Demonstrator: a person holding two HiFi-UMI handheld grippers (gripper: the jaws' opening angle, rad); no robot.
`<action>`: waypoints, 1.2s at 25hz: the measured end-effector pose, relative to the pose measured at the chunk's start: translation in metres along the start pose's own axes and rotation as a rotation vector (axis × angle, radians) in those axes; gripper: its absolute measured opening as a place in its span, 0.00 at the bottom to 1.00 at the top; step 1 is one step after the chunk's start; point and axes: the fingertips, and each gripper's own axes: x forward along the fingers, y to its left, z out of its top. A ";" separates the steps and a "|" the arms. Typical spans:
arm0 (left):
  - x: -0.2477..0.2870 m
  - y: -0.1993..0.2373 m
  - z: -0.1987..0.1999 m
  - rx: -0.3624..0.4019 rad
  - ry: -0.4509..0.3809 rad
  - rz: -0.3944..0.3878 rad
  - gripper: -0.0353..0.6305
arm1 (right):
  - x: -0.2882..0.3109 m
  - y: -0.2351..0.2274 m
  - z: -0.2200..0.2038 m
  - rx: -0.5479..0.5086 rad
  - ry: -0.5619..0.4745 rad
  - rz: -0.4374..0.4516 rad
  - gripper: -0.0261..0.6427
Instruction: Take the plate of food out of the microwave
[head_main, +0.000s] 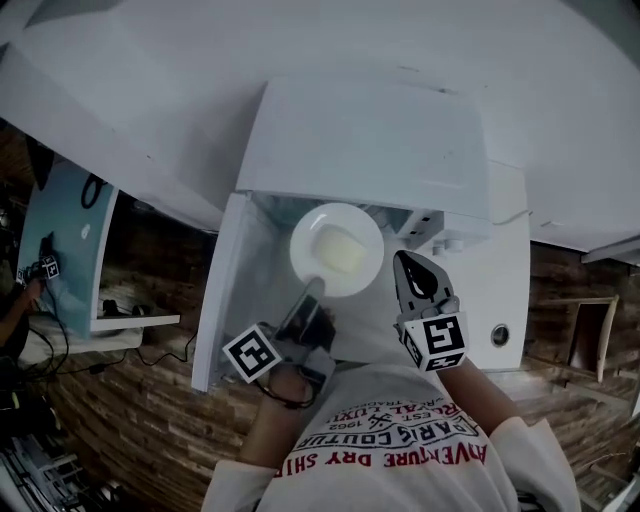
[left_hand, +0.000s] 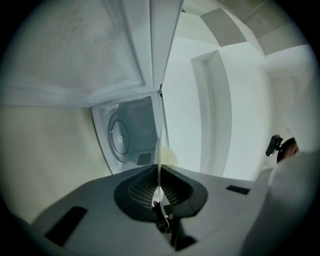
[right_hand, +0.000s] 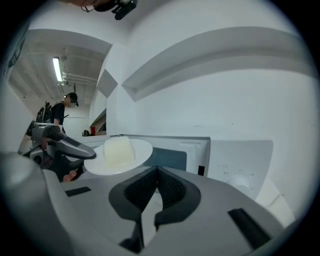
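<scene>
Left gripper (head_main: 312, 290): jaws nearly together, pinched on the near rim of the round white ceramic plate (head_main: 305, 240). In the left gripper view the rim ran as a thin edge-on line (left_hand: 159, 150) straight out from between the pads. The plate therefore lay directly ahead of this gripper, toward the microwave.

The pale yellow block of food (head_main: 340, 250) sat at the plate's centre. From the right gripper view the plate (right_hand: 142, 150) looked level, with the food (right_hand: 119, 150) upright on it.

Plate position: in front of the boxy white microwave (head_main: 370, 130), at the mouth of its open cavity and apparently clear of the round glass turntable (left_hand: 120, 137) deeper inside. The white microwave door (head_main: 220, 300) was swung open on the microwave's left side, just beside the left forearm.

Right gripper (head_main: 408, 268): jaws shut on nothing, pointing at the microwave front and just beside the plate's right edge, not touching.

Judgement: the left hand carried the load alone, on a thin edge grip. The coming move would turn on drawing the plate straight back from the microwave, flat, without brushing the door.
</scene>
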 end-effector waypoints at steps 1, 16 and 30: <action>0.000 -0.005 0.001 0.001 -0.003 -0.012 0.08 | -0.002 -0.001 0.007 -0.005 -0.018 -0.009 0.06; 0.005 -0.037 0.007 -0.029 0.001 -0.023 0.08 | -0.011 -0.002 0.056 -0.034 -0.126 -0.062 0.06; 0.009 -0.040 0.004 -0.026 0.004 -0.034 0.08 | -0.013 -0.003 0.055 -0.044 -0.110 -0.058 0.06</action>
